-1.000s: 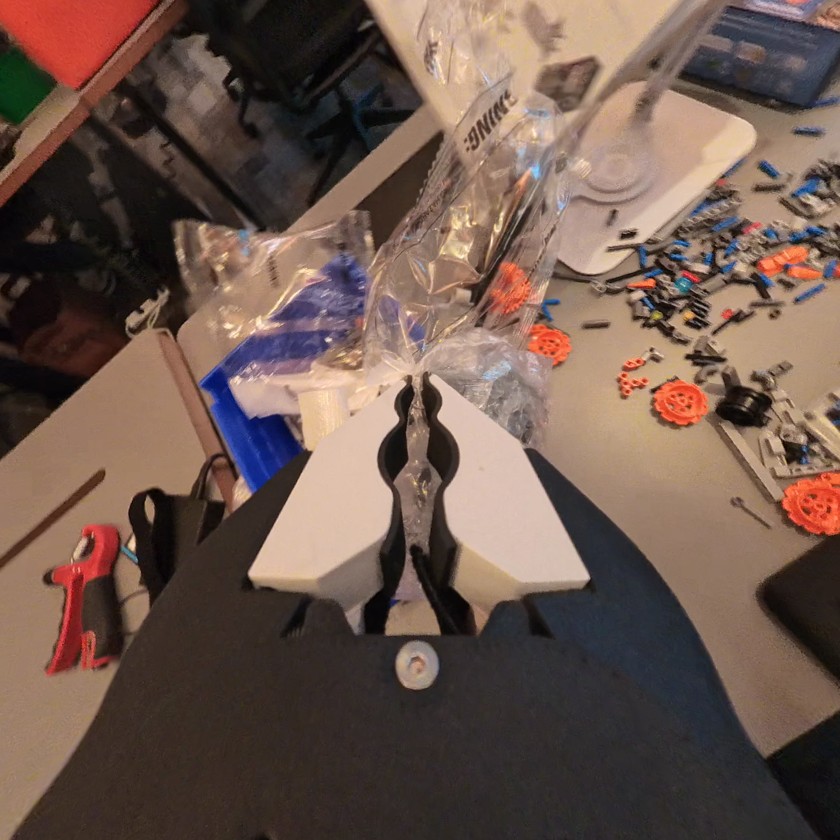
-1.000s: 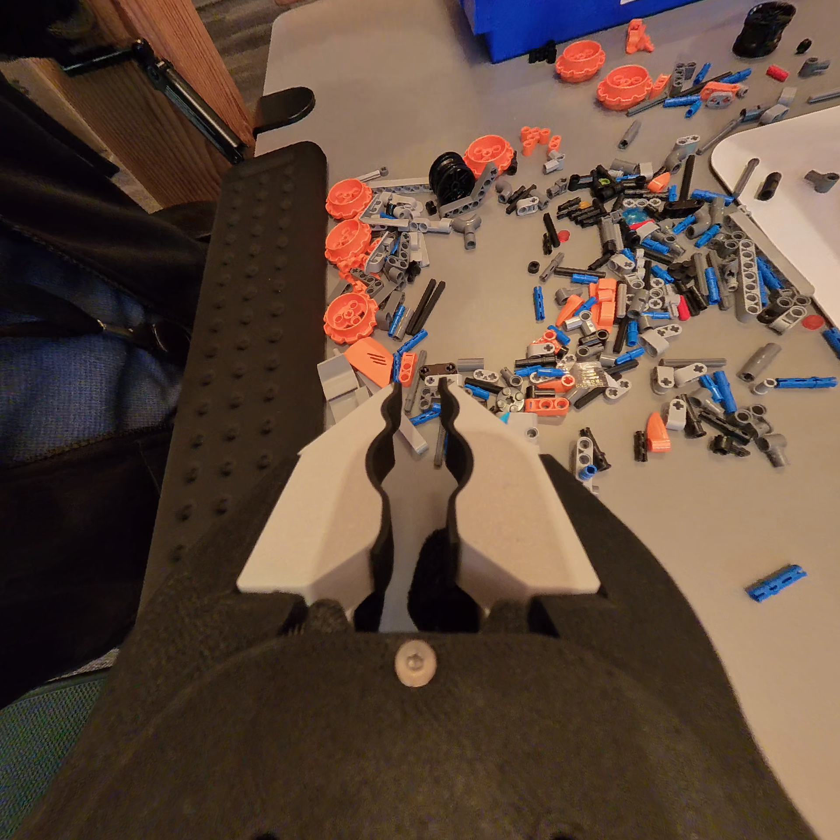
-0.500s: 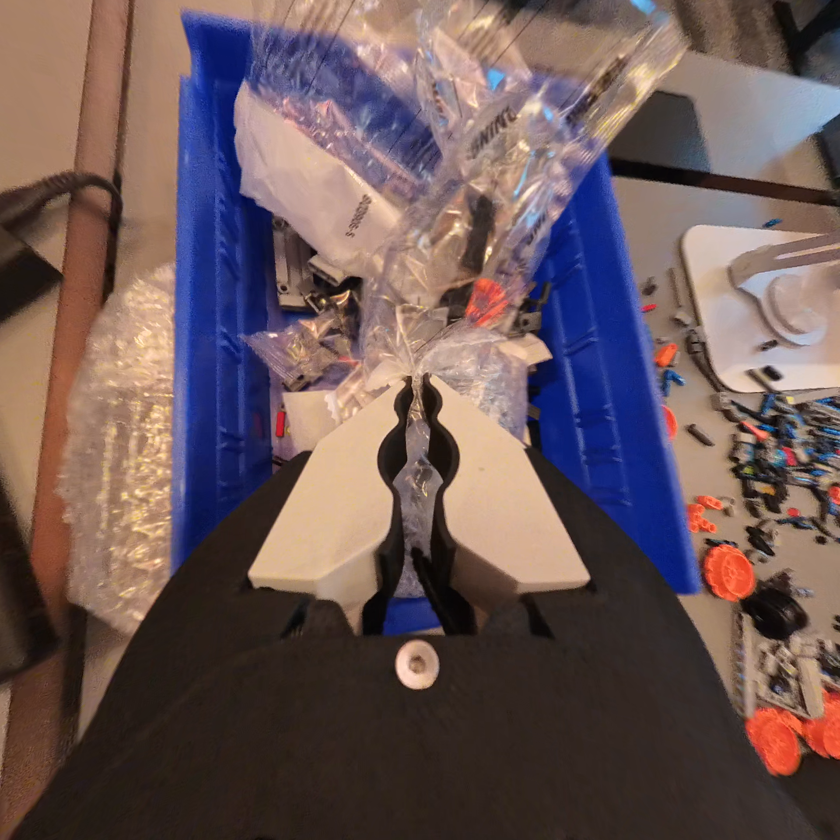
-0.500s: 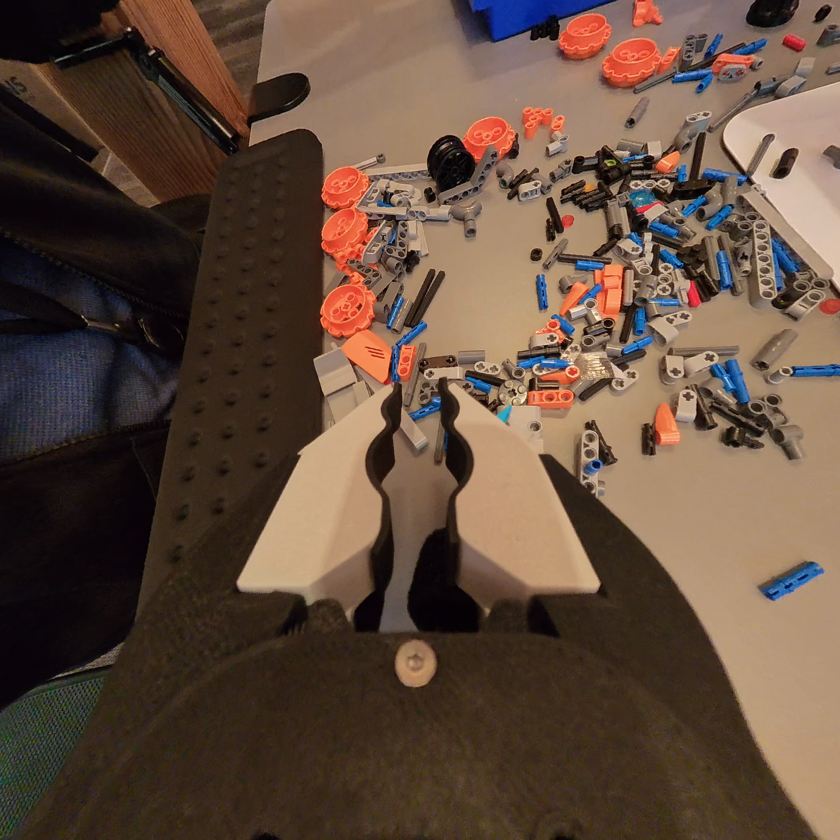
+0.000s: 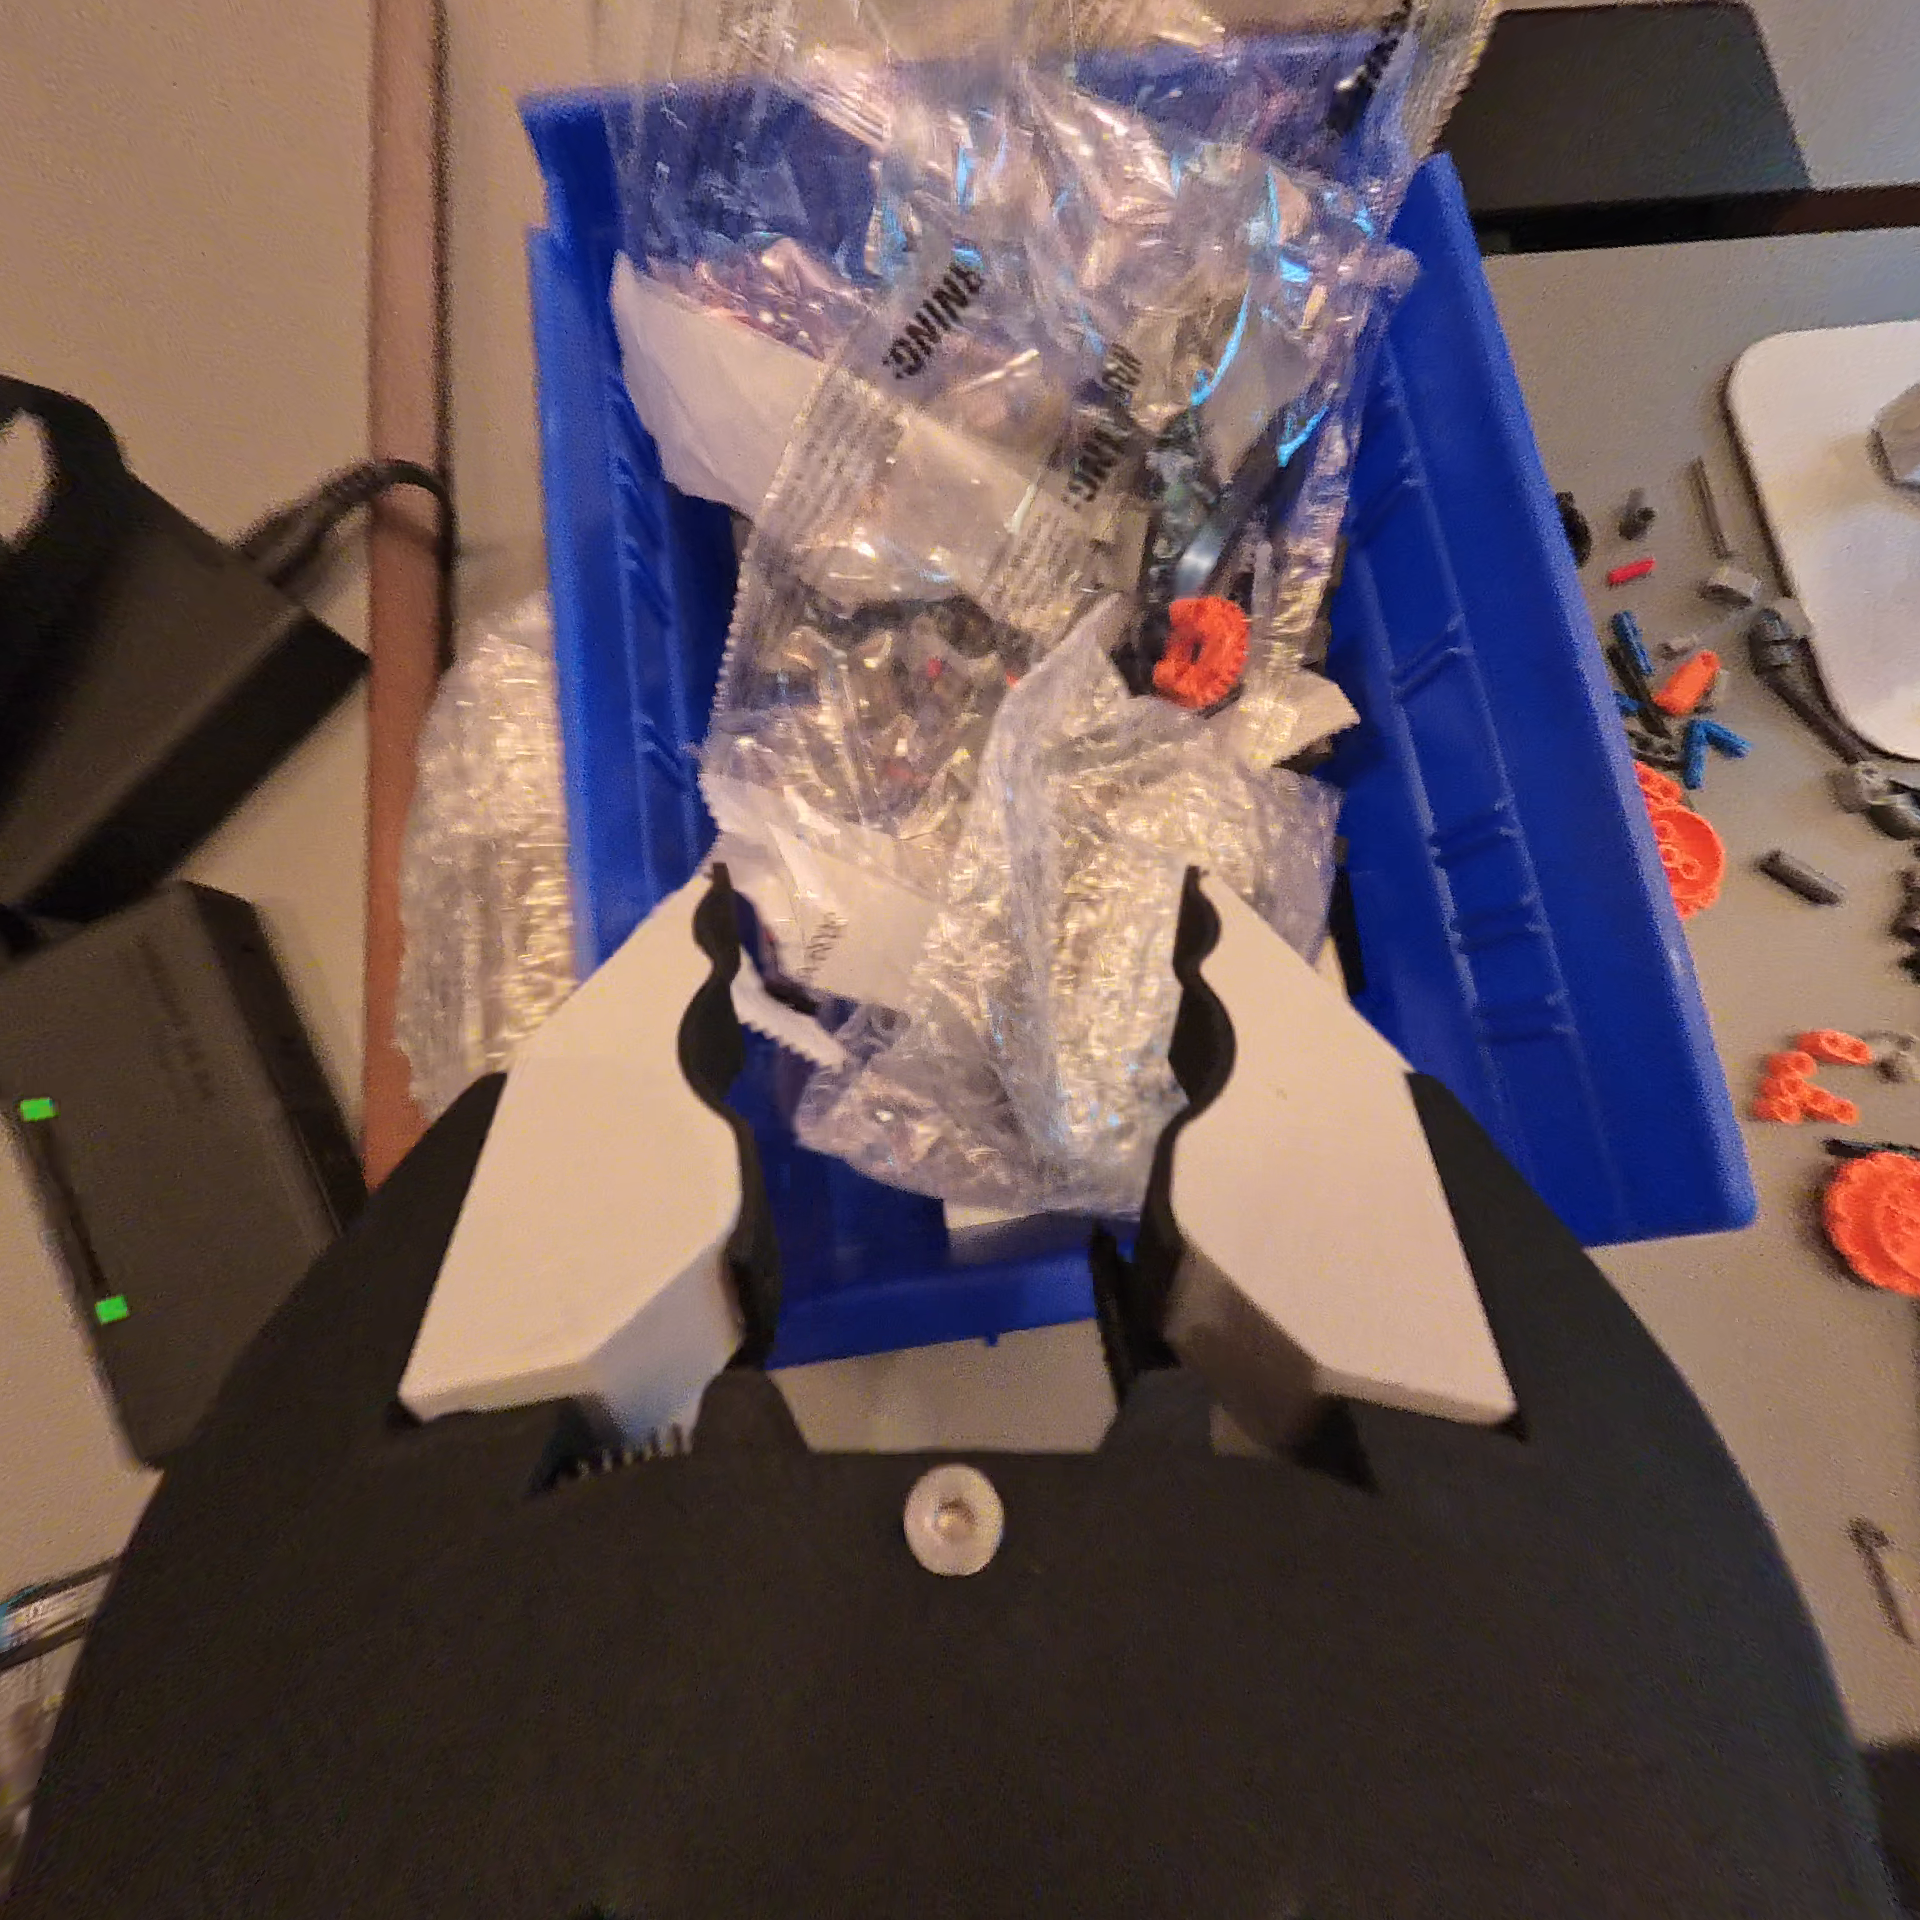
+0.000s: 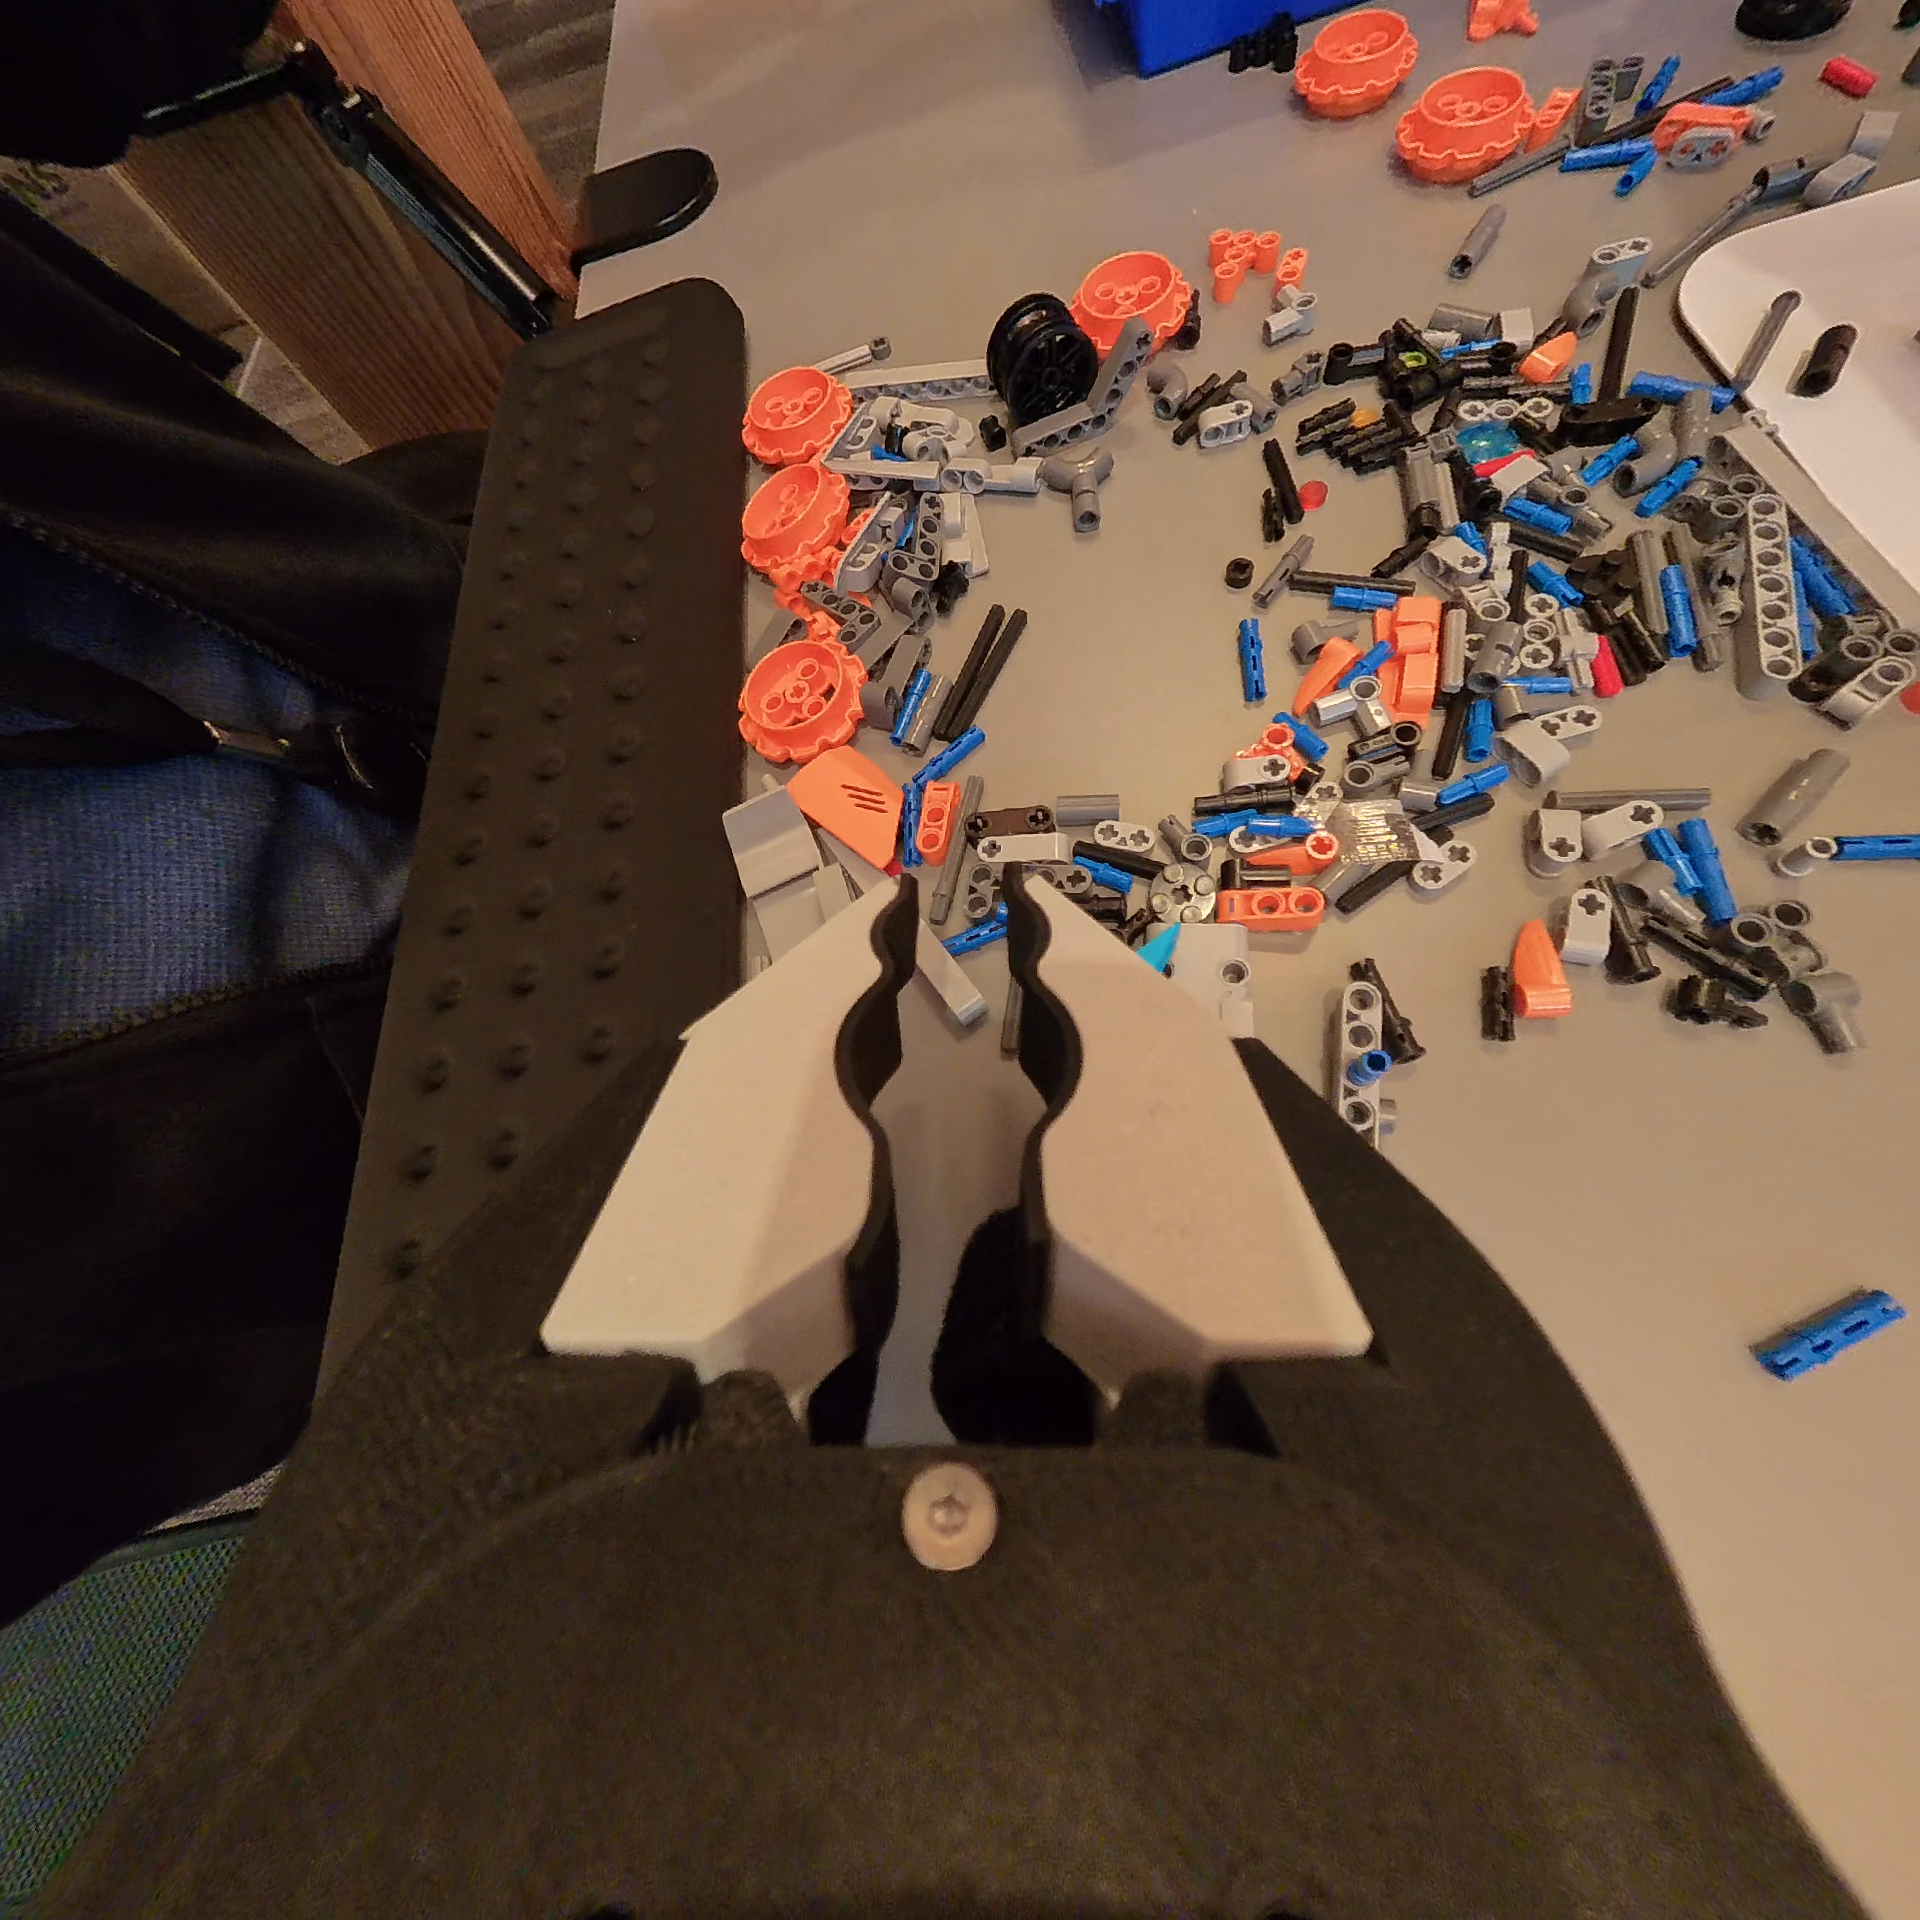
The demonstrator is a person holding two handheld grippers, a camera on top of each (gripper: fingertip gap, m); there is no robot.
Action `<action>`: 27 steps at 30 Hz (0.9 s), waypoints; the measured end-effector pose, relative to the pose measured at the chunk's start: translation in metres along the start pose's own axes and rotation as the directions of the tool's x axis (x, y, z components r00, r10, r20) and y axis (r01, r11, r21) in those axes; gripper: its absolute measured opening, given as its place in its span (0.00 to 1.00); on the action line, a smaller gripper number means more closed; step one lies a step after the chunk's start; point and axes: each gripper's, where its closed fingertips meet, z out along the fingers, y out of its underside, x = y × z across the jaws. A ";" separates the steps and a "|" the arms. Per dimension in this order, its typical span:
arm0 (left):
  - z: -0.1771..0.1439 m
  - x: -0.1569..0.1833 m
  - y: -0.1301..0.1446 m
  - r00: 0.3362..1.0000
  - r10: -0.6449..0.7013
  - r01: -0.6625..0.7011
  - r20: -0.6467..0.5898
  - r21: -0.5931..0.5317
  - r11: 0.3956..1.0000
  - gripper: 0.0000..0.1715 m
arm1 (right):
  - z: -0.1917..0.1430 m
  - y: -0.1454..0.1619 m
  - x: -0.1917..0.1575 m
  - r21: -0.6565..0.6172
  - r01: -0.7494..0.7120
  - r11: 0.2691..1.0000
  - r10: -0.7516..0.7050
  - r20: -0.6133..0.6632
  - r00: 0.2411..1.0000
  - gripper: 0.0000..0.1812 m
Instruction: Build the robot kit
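Left wrist view: the left gripper (image 5: 951,894) has its fingers (image 5: 613,1122) spread wide and pinches nothing. It hangs over the near end of a blue bin (image 5: 1496,831) that stands on the grey bench (image 5: 1766,1382). Crumpled clear plastic bags (image 5: 997,582) fill the bin and rise above its rim toward 12 o'clock; the nearest folds lie between the spread fingertips, and I cannot tell whether they touch them. Inside one bag, toward 1 o'clock, sits an orange toothed wheel (image 5: 1195,649). At 9 o'clock, outside the bin and against its wall, is a wad of bubble wrap (image 5: 478,852). Further toward 9 o'clock lie black boxes (image 5: 156,1132), one with small green lights. At 3 o'clock loose orange wheels (image 5: 1881,1226) and small parts lie on the bench, and a white base plate (image 5: 1839,499) shows at 2 o'clock.

Right wrist view: the right gripper (image 6: 961,888) has its fingers (image 6: 1153,1143) close together with a narrow gap, nothing between them. It hovers above the bench (image 6: 1558,1247) at the near edge of a scatter of small building parts (image 6: 1507,665) in grey, black, blue and orange, spreading from 12 to 3 o'clock. Orange toothed wheels (image 6: 800,701) lie in a column at 11 o'clock, just beside a black studded pad (image 6: 561,727) running along the bench edge. A black wheel (image 6: 1039,358) stands near 12 o'clock. A single blue piece (image 6: 1829,1335) lies apart at 3 o'clock. A corner of the blue bin (image 6: 1195,31) shows at the top edge.
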 end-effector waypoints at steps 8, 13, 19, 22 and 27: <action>-0.040 0.103 -0.052 0.921 0.389 -0.377 -0.032 0.179 0.909 0.33 | 0.002 0.002 0.001 -0.005 -0.004 1.000 0.004 0.005 1.000 0.09; 0.009 0.195 -0.066 0.897 0.378 -0.352 -0.230 0.148 0.924 0.28 | 0.000 0.000 0.002 0.006 -0.008 1.000 0.008 0.001 1.000 0.08; 0.075 0.219 -0.056 0.939 0.232 -0.244 -0.253 -0.015 0.970 0.32 | -0.002 0.000 0.000 0.013 -0.001 1.000 0.001 0.006 1.000 0.09; 0.085 0.234 -0.050 0.950 0.230 -0.232 -0.210 0.014 0.973 0.32 | -0.002 -0.001 -0.003 0.015 0.009 1.000 -0.009 0.015 1.000 0.08; 0.104 0.245 -0.050 0.971 0.200 -0.188 -0.128 0.101 0.977 0.32 | 0.001 -0.002 -0.009 0.008 0.025 1.000 -0.025 0.030 0.999 0.09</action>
